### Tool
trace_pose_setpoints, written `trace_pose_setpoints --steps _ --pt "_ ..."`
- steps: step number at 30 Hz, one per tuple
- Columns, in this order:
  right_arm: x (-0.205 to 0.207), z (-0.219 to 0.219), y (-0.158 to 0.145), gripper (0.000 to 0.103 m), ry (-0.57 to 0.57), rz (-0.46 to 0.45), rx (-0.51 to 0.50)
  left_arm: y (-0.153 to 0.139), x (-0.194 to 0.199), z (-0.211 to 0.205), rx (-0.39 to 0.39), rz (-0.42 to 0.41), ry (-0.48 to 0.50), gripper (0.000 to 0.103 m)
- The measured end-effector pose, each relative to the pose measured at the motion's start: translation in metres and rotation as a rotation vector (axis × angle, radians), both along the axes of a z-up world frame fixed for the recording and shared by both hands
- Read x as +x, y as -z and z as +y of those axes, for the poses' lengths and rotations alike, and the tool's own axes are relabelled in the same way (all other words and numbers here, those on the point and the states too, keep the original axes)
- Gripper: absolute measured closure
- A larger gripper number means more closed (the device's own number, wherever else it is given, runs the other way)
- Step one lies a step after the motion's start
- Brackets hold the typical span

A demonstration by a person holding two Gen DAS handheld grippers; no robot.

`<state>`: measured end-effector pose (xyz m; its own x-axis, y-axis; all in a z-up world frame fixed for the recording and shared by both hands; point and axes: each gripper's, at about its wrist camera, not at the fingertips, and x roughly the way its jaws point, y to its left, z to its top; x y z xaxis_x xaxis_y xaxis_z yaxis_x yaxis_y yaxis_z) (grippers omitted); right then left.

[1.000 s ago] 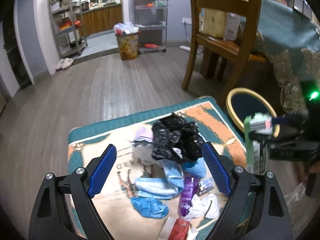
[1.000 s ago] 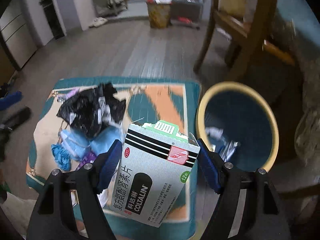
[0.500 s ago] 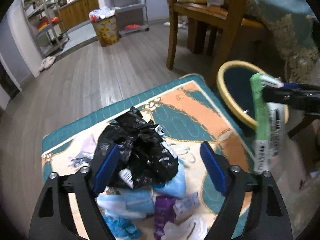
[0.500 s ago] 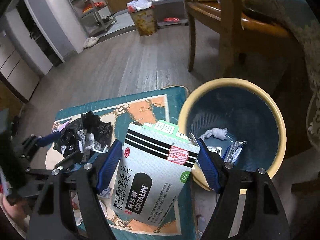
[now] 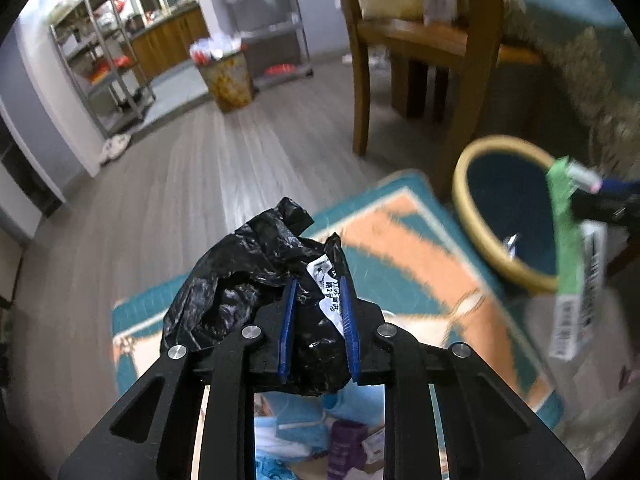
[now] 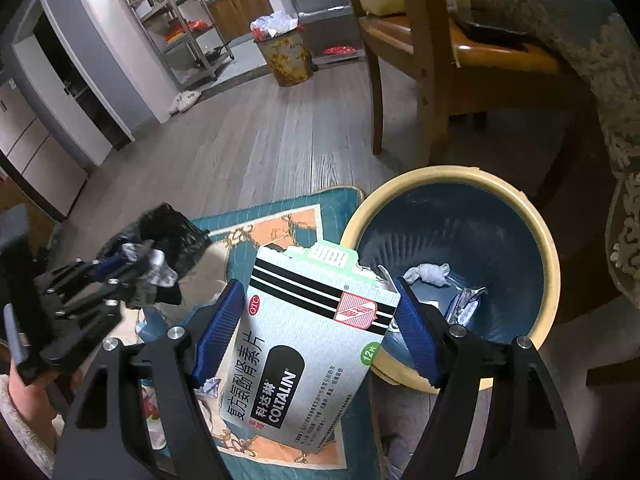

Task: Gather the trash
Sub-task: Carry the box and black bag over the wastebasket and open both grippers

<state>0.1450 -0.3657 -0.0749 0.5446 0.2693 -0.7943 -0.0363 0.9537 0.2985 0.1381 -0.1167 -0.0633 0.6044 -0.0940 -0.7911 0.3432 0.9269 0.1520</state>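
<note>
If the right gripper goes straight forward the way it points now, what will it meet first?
Probably the yellow rim of the blue trash bin: the right gripper, shut on the Coltalin medicine box, points at its near left edge. Depth is unclear.

We look down from close above, along each tool's fingers, facing the kitchen end of the room. Both views share the patterned mat (image 5: pixel 404 248), the bin (image 6: pixel 516 216) and the chair (image 5: pixel 464 80).

Left gripper (image 5: pixel 318 316) fingers (image 5: pixel 287 330) clamp black plastic bag (image 5: pixel 248 276) above mat (image 5: pixel 412 256)
</note>
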Motion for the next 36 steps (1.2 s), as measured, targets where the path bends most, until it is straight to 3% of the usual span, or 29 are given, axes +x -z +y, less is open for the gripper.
trace_pose_setpoints --steps 5,10,19,24,28,31,33,36 --pt "0.000 -0.022 -0.014 0.029 0.060 -0.054 -0.002 -0.039 -0.006 -0.005 -0.118 -0.069 0.008 0.080" --pt "0.002 -0.061 -0.015 0.029 0.162 -0.071 -0.037 -0.048 -0.008 -0.033 -0.183 -0.090 0.055 0.080" --pt "0.010 -0.129 0.015 0.029 0.336 -0.004 -0.094 -0.016 -0.006 -0.112 -0.201 -0.015 0.211 0.080" --pt "0.015 -0.142 0.036 0.029 0.360 0.043 -0.120 0.008 -0.006 -0.142 -0.223 0.037 0.280 0.080" --pt "0.019 -0.143 0.038 0.026 0.361 0.011 -0.134 0.021 -0.004 -0.161 -0.238 0.048 0.314 0.080" --pt "0.018 -0.143 0.035 0.021 0.363 -0.014 -0.114 0.025 0.001 -0.167 -0.262 0.049 0.312 0.066" --pt "0.020 -0.143 0.033 0.017 0.369 -0.021 -0.102 0.026 0.004 -0.166 -0.274 0.053 0.292 0.047" --pt "0.022 -0.140 0.030 0.017 0.362 -0.021 -0.106 0.022 0.003 -0.162 -0.270 0.040 0.288 0.042"
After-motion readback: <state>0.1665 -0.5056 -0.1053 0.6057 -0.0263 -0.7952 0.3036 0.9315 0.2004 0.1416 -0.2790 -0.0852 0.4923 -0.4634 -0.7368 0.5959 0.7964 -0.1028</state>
